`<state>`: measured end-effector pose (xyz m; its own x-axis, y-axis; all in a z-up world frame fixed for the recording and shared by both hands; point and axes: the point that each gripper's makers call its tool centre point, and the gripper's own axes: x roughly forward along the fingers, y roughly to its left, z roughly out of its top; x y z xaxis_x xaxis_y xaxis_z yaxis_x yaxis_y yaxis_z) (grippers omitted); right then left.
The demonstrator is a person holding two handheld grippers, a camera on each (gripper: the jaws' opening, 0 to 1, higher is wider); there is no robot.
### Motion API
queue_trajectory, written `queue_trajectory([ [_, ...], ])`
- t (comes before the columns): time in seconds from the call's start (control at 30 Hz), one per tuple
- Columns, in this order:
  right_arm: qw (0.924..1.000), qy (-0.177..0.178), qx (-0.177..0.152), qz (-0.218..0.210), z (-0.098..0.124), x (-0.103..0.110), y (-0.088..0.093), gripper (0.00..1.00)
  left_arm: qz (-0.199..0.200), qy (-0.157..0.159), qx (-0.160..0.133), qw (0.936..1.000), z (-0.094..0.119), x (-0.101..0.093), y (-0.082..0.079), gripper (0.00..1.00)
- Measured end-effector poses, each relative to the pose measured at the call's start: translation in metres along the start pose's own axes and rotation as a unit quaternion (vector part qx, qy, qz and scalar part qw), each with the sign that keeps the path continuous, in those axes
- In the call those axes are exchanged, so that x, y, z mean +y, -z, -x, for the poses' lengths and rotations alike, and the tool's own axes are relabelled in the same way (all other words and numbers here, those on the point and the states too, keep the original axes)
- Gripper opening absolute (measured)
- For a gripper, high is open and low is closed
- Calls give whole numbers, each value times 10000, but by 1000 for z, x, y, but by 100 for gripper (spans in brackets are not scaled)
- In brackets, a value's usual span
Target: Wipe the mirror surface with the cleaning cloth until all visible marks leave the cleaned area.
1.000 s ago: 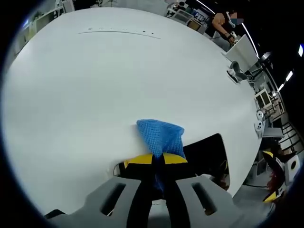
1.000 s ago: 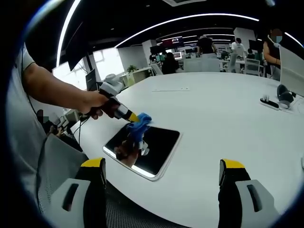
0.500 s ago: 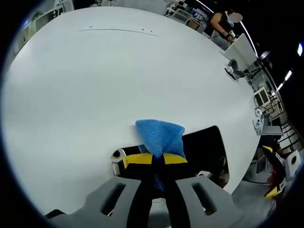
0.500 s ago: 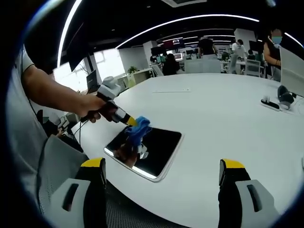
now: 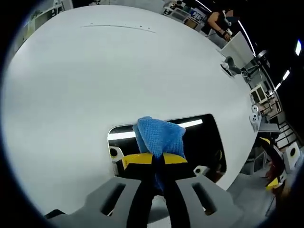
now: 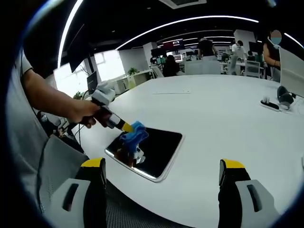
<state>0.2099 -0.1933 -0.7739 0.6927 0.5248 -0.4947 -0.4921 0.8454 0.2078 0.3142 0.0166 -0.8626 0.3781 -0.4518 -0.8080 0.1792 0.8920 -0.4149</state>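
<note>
One mirror [image 6: 151, 148], one blue cloth [image 5: 158, 135], two grippers, one white table [image 6: 228, 118]

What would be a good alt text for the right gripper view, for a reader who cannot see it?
A person's hand holds the left gripper, shut on a blue cloth that it presses onto a dark mirror on a white table. The right gripper stands open in front.

Left tongs [image 5: 158, 159] clamped shut; right tongs [image 6: 161, 166] (unloaded) spread wide.
</note>
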Motion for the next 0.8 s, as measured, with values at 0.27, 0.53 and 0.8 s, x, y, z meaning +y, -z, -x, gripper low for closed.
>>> queue_trajectory([
  [0.27,10000,3,-52,0,-1,2,-3,99,-38,58,37,10000,5,-3,13,3],
  [0.53,10000,20,27,24,0,3,1,99,64,144,39,9999,7,-3,19,3],
  [0.8,9999,92,-98,7,0,1,-5,99,-3,156,141,9998,13,-6,33,3],
])
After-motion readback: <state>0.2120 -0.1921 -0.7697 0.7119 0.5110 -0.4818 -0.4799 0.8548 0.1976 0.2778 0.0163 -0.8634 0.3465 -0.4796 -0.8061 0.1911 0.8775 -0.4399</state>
